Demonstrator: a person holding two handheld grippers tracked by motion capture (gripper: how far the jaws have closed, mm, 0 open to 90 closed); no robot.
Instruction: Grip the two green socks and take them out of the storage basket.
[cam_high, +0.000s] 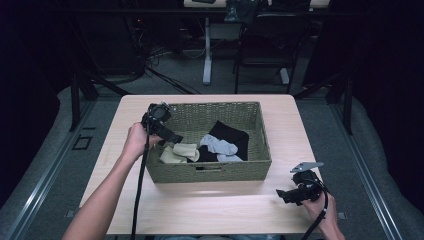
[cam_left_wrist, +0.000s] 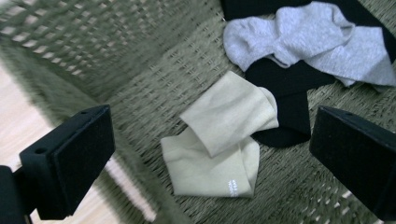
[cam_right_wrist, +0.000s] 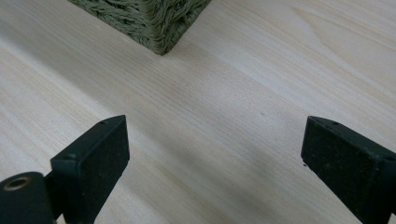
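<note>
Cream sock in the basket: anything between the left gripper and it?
Nothing visible. The left gripper hangs open over the basket's left end, jaws spread on either side of the cream sock, which lies uncovered on the woven floor. The black sock and grey sock lie beyond it.

I'm working in a lab or recording room, not a home. My bench (cam_high: 210, 205) is a plain pale wood top standing alone on grey carpet (cam_high: 50, 175), ringed by black drapes (cam_high: 385, 75). Loose cables (cam_high: 150, 62) lie beyond it, with metal rails (cam_high: 42, 180) in the floor and another desk's white leg (cam_high: 207, 50) behind.
</note>
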